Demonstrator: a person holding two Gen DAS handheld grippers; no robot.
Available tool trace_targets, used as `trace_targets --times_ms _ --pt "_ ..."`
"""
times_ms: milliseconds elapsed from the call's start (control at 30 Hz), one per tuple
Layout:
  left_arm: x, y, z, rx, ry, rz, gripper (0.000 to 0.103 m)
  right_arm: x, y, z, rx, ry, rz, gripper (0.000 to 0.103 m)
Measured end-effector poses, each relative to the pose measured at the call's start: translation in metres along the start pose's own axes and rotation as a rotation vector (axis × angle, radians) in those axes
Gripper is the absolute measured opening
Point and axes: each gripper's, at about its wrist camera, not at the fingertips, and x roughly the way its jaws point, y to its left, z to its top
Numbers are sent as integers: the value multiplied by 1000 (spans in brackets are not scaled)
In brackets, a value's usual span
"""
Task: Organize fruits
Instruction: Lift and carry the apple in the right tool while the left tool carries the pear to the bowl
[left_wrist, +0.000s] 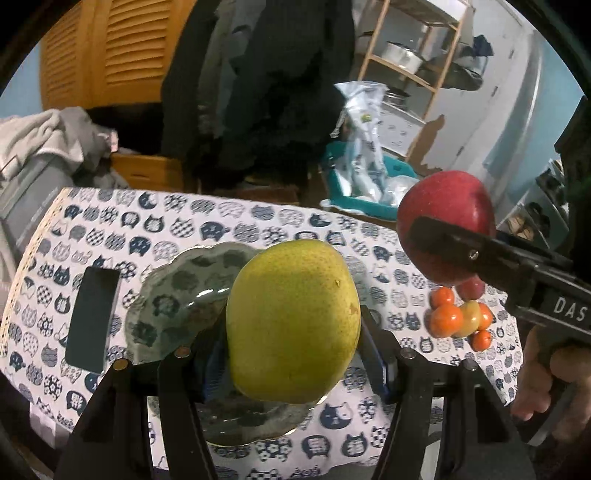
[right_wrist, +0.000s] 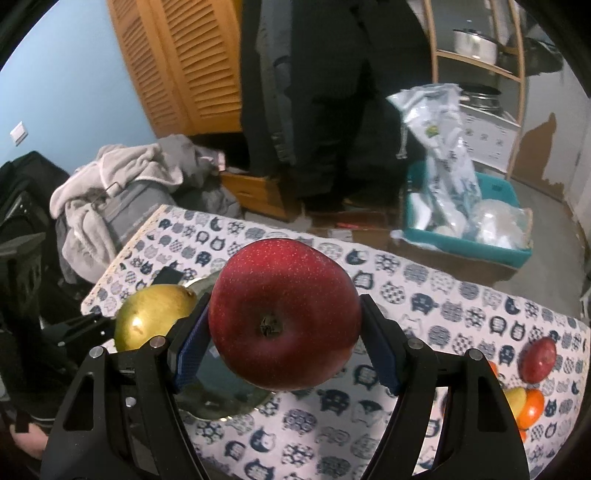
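The left gripper clamps a green pear above a scalloped glass plate on the cat-print tablecloth. The right gripper grips a red apple above the table. Small oranges cluster near the cloth's right edge.

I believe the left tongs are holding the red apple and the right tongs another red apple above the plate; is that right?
Not quite: the left wrist view shows the left tongs holding a yellow-green pear. The right tongs do hold the red apple above the plate.
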Motion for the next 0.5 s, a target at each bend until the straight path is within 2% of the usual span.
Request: trace_targets --times_ms 233,500 --pt "13 29 -9 -40 38 42 64 28 23 1 -35 41 27 76" --pt "41 61 -24 -112 137 65 64 61 33 -5 -44 106 40 76"
